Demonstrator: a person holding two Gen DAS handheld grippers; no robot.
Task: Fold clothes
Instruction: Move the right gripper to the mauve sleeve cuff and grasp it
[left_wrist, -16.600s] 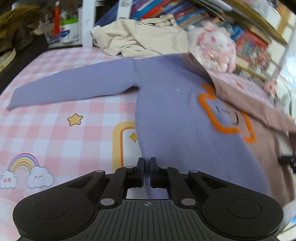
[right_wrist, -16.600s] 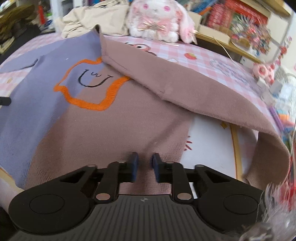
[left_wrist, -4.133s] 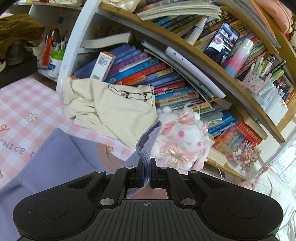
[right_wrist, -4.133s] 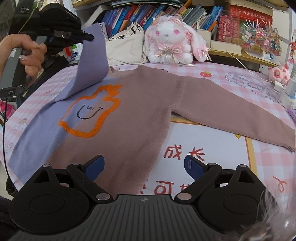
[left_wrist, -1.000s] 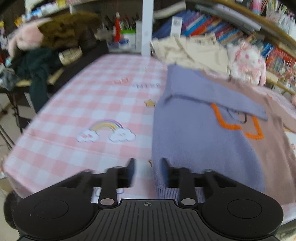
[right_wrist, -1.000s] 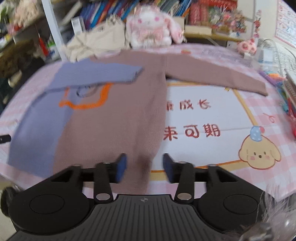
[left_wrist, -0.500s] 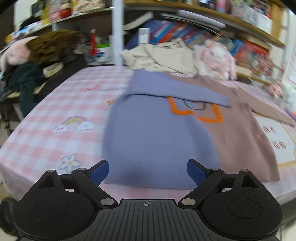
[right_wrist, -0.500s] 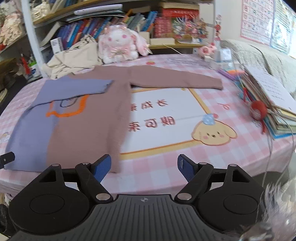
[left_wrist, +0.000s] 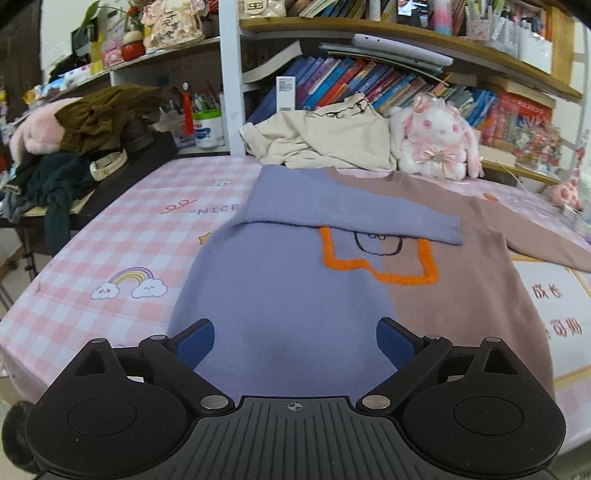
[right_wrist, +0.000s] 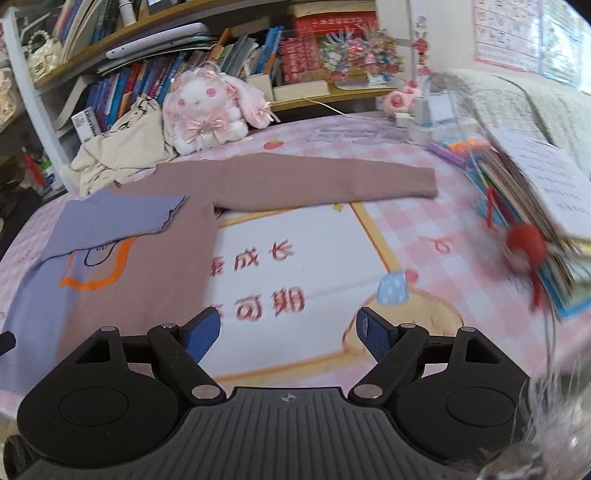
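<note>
— Both sleeves lay differently a few seconds back: the purple one was up in the air, pinched in the left gripper (left_wrist: 294, 341), and now it lies folded across the chest of the sweater (left_wrist: 332, 295), its cuff over the top of the orange outline (left_wrist: 380, 271).

— And the grippers?

— Released, both of them. The left one hangs over the purple hem with its jaws spread wide and nothing between them. The right gripper (right_wrist: 289, 336) is just as empty, jaws apart, over the printed tablecloth (right_wrist: 314, 229) beside the sweater's brown side.

— So where is the garment now?

— Flat on the table, hem toward us, neck toward the plush rabbit (right_wrist: 210, 107). The brown sleeve (right_wrist: 332, 179) is stretched straight out to the right, not yet folded.

— Then that sleeve looks like the next job.

— I'd say so. Best to take it near the cuff, lift only enough to clear the cloth, and lay it across the chest so it mirrors the purple one, keeping the shoulder fold straight and in line with the body's edge.
</note>
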